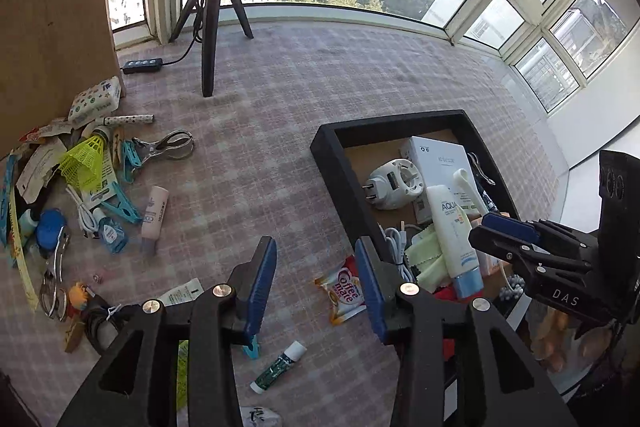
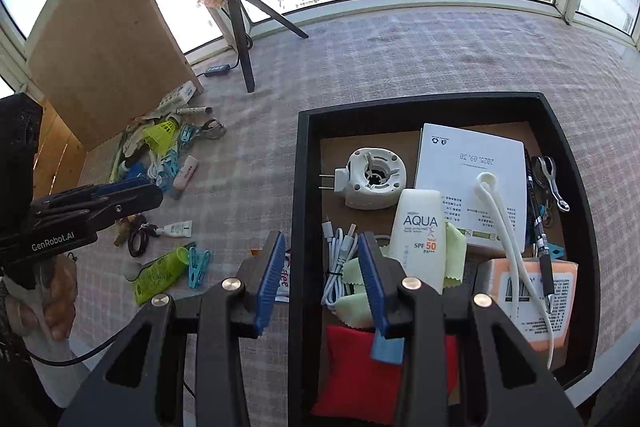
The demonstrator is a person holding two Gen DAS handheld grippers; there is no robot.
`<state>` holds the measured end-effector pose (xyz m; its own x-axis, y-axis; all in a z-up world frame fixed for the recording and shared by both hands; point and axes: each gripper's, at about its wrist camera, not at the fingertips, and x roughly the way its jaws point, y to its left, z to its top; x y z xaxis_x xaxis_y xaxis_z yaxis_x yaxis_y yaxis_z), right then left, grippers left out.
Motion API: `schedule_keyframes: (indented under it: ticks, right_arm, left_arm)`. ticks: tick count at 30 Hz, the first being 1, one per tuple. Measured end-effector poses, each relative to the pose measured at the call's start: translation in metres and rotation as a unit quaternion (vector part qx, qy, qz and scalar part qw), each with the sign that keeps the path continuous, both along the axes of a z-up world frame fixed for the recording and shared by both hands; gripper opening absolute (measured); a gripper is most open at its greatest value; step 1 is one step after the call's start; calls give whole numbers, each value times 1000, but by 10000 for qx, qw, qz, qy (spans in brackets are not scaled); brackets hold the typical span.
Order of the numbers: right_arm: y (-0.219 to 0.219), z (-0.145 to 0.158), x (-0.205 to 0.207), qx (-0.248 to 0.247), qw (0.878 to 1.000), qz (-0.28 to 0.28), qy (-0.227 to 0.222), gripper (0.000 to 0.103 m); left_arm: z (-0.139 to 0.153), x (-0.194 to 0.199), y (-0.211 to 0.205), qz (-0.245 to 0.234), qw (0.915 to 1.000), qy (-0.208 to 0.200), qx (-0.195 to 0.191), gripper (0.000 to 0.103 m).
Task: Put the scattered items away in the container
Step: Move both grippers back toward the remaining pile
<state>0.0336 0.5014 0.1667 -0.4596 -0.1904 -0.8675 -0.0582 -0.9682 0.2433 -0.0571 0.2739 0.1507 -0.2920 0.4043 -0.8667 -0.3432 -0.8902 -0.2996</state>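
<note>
A black tray (image 2: 298,187) (image 1: 326,155) on the checked cloth holds a white plug unit (image 2: 370,179), a white box (image 2: 472,163), an AQUA sunscreen tube (image 2: 420,235) (image 1: 452,227), white cables (image 2: 340,259), a red pouch (image 2: 352,367) and an orange box (image 2: 560,291). My left gripper (image 1: 316,283) is open and empty above a Coffee mate sachet (image 1: 346,293). My right gripper (image 2: 320,279) is open and empty, straddling the tray's left wall. Scattered items lie at the left: a yellow shuttlecock (image 1: 86,159), blue clips (image 1: 120,203), a pink tube (image 1: 154,215), a lip balm (image 1: 278,367).
A ring light on a black tripod (image 1: 210,27) stands at the back with its cable and switch (image 1: 142,65). A cardboard box (image 2: 108,47) stands at the far left. Windows run along the back edge.
</note>
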Motion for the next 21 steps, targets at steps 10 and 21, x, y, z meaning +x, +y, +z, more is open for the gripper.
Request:
schedule_keyframes:
  ticks: [10,21]
  right_arm:
    - [-99,-14,-50,65,9960,879,-167,38]
    - [-189,-62,-126,-115,9923,991,-738,38]
  left_arm:
    - [-31,-21,-162,1631,9861,-255,-173,39]
    - [-61,-34,-239,2353,9697,-648,-72,40]
